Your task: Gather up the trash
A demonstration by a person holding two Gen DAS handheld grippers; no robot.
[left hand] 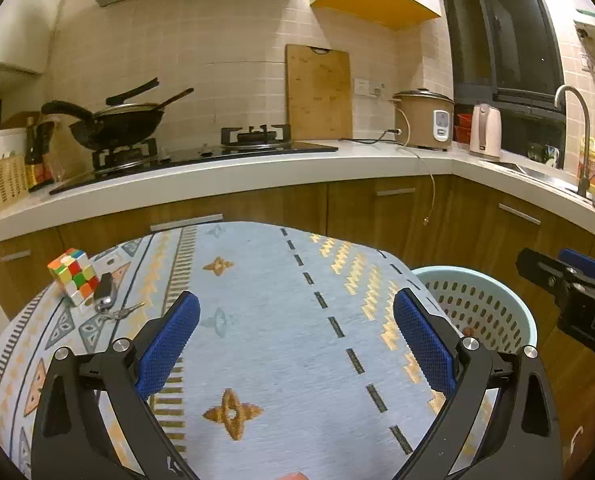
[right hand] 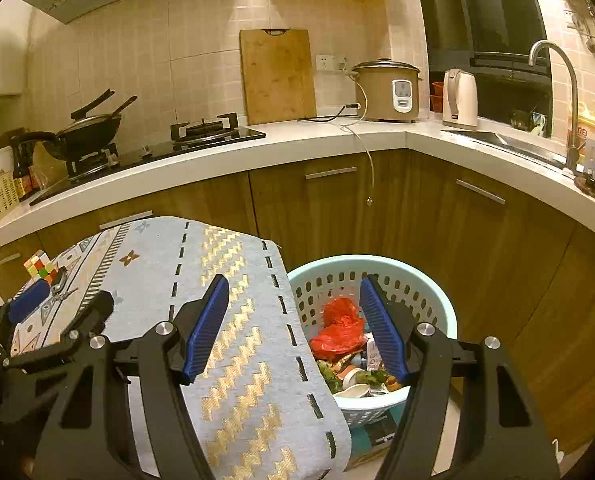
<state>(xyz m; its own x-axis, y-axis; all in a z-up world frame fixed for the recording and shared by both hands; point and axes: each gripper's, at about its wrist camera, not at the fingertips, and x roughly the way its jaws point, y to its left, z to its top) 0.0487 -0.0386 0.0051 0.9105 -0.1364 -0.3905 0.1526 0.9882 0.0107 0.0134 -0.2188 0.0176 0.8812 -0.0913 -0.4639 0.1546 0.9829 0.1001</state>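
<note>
trash [right hand: 339, 330] already sits in the pale green perforated basket [right hand: 437, 300] on the floor, just beside the cloth-covered desk [left hand: 265, 320]: a crumpled red bag on top, with paper cups, wrappers and some leafy scraps under it. the right tool [right hand: 293, 328] hangs above the near rim of that basket with its blue pads spread wide and nothing between them, which reads to me as the moment just after a drop-off. the left tool [left hand: 297, 340] is spread just as wide over the middle of the desk and holds nothing either.

from here the job looks close to finished. what is left on the desk is a colour cube [left hand: 74, 276] and a car key with a key ring [left hand: 107, 296] touching it at the far left corner, and neither looks like rubbish to me. a small orange bit shows at the very bottom edge of the left view; i cannot tell what it is. the next move calls for a check of the desk for leftovers before either tool goes down again.

the cloth is light blue with gold zigzags and dashed lines. behind it runs a white kitchen worktop with a wok [left hand: 117, 120] on the hob, a cutting board [left hand: 317, 92], a rice cooker [left hand: 423, 120], a kettle [left hand: 485, 132] and a sink tap [left hand: 577, 120].
</note>
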